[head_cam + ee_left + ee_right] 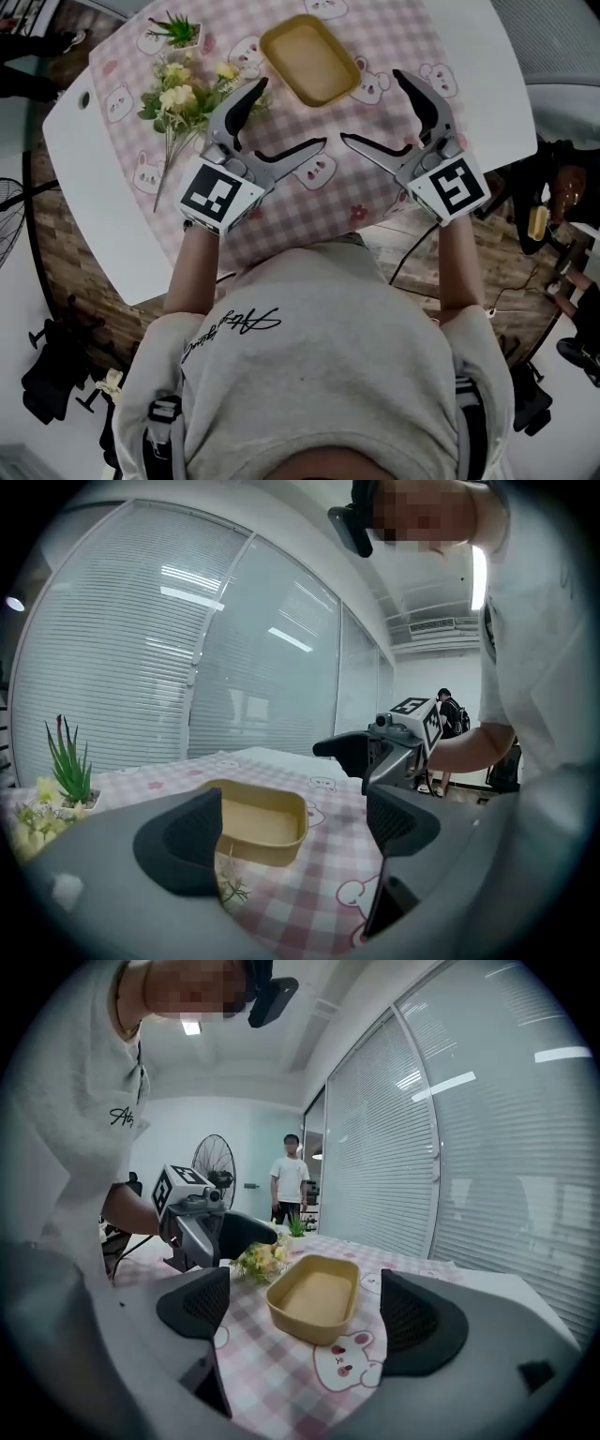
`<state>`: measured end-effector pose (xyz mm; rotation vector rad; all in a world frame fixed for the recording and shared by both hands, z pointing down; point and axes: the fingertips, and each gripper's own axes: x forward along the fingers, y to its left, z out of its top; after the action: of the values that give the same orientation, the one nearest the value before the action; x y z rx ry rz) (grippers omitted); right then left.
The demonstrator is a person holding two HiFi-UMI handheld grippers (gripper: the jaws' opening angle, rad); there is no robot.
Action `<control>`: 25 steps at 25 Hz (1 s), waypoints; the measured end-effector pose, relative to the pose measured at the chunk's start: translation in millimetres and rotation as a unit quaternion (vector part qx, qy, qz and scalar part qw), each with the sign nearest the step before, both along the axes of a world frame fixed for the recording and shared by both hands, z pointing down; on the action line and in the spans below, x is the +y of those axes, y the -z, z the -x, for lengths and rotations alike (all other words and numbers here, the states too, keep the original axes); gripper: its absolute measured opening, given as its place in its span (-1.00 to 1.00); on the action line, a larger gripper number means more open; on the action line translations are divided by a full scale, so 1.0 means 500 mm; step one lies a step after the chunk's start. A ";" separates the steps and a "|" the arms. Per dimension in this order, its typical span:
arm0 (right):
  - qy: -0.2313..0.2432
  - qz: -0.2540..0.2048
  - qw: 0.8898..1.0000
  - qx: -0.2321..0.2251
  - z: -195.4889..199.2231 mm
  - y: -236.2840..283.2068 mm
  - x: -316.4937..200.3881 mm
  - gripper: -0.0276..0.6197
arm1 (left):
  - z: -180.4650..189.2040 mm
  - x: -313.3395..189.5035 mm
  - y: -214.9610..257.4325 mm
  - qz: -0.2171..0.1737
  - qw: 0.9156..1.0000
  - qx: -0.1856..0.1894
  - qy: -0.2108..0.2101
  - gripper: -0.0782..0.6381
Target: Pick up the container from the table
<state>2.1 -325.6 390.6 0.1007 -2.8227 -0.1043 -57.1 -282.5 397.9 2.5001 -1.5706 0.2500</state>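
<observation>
A shallow yellow rectangular container (pixel 309 58) (pixel 261 821) (pixel 315 1297) lies empty on the pink checked tablecloth (pixel 309 192), at the far middle of the table. My left gripper (pixel 289 117) (pixel 295 832) hovers open on the near left side of it, nothing between its jaws. On the near right side my right gripper (pixel 373 108) (pixel 305 1314) also stands open and holds nothing. Both grippers point toward the container and stay apart from it.
A bunch of yellow and white flowers (pixel 183 94) (pixel 262 1260) lies left of the container, with a small potted green plant (pixel 176 31) (pixel 67 761) behind it. The white table edge (pixel 112 234) runs close to the person. A standing fan (pixel 214 1162) and a person (pixel 289 1185) are in the room behind.
</observation>
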 end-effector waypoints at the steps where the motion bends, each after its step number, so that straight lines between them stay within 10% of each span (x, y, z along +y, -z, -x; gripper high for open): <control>1: 0.002 0.000 1.000 0.003 0.001 -0.008 -0.004 0.60 | -0.001 -0.003 -0.007 0.003 1.000 -0.001 0.000 0.52; 25: 0.087 0.008 0.989 0.117 0.038 -0.171 -0.057 0.50 | 0.003 -0.047 -0.145 0.127 0.990 -0.048 0.031 0.51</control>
<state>-16.8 -354.2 476.0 -0.1535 -2.5911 -0.1243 -58.6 -306.1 470.5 2.2717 -1.5378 0.5333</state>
